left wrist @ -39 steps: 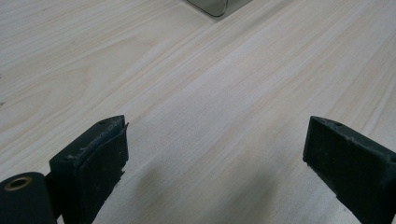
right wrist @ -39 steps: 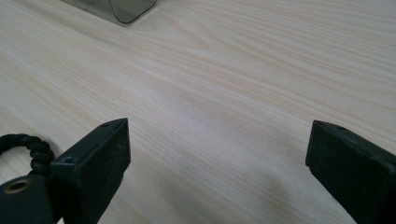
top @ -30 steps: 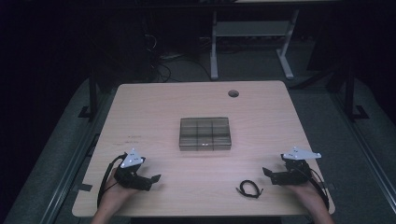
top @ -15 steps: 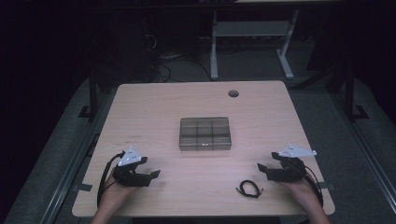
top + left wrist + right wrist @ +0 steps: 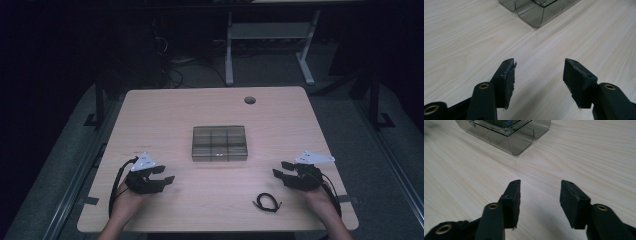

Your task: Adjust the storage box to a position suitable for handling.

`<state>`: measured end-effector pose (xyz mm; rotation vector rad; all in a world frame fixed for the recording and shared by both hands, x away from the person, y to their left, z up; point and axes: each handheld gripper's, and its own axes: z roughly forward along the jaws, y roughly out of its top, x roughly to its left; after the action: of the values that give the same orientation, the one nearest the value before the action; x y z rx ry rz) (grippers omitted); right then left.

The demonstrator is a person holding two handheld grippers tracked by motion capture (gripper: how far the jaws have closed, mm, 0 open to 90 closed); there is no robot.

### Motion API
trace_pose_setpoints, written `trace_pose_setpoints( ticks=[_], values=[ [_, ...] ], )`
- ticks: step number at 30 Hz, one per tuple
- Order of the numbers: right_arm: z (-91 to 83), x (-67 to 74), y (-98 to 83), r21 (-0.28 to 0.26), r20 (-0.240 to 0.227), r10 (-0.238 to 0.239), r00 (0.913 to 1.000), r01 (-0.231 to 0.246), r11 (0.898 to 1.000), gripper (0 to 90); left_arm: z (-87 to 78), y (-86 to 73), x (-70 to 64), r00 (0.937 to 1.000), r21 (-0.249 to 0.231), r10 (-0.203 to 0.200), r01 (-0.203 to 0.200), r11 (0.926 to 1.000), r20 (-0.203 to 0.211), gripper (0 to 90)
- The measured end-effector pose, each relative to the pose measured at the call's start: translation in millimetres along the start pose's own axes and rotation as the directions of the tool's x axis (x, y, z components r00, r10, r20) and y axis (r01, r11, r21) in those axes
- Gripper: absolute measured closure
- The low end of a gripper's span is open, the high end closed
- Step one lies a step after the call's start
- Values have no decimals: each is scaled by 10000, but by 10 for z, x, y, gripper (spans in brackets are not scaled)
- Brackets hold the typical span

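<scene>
right gripper (image 5: 281,173) just slid in toward 9 o'clock, closer to the cable coil (image 5: 267,202), left gripper (image 5: 167,178) parked, both spread wide and empty, so probably lining up a grab.

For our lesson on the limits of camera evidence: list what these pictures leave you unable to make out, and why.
- Contents of the clear box: too small in the high view; its top is cut off by the frame edge in both gripper views.
- Small black coiled item near the right claw: too small to identify.
- Room beyond the table: too dark.
</scene>
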<state>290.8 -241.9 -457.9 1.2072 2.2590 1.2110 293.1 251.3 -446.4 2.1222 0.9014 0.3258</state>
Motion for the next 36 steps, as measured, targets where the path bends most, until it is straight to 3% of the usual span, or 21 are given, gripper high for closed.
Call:
trace_pose_setpoints(
  ticks=[9, 14, 19, 27, 36],
  values=[
    [97, -12, 169, -226, -108, -264, 9996, 262, 9994, 687, -4, 83, 88, 9995, -272, -238, 233, 9994, -213, 555],
    [116, -9, 225, -273, -110, -380, 9992, 377, 9989, 730, 20, 133, 112, 9998, -114, -54, 52, 9999, -211, 612],
    [119, -12, 251, -315, -103, -375, 9992, 371, 9988, 777, 74, 203, 129, 9998, -100, -196, 195, 9998, -86, 674],
    [146, -44, 264, -118, -85, -434, 9990, 433, 9990, 893, 133, 301, 163, 9991, -140, -106, 112, 9998, 402, 883],
    [197, -89, 382, -224, -333, -512, 9981, 504, 9985, 897, 180, 392, 209, 9995, -153, -44, 49, 9999, 312, 897]
  ],
)
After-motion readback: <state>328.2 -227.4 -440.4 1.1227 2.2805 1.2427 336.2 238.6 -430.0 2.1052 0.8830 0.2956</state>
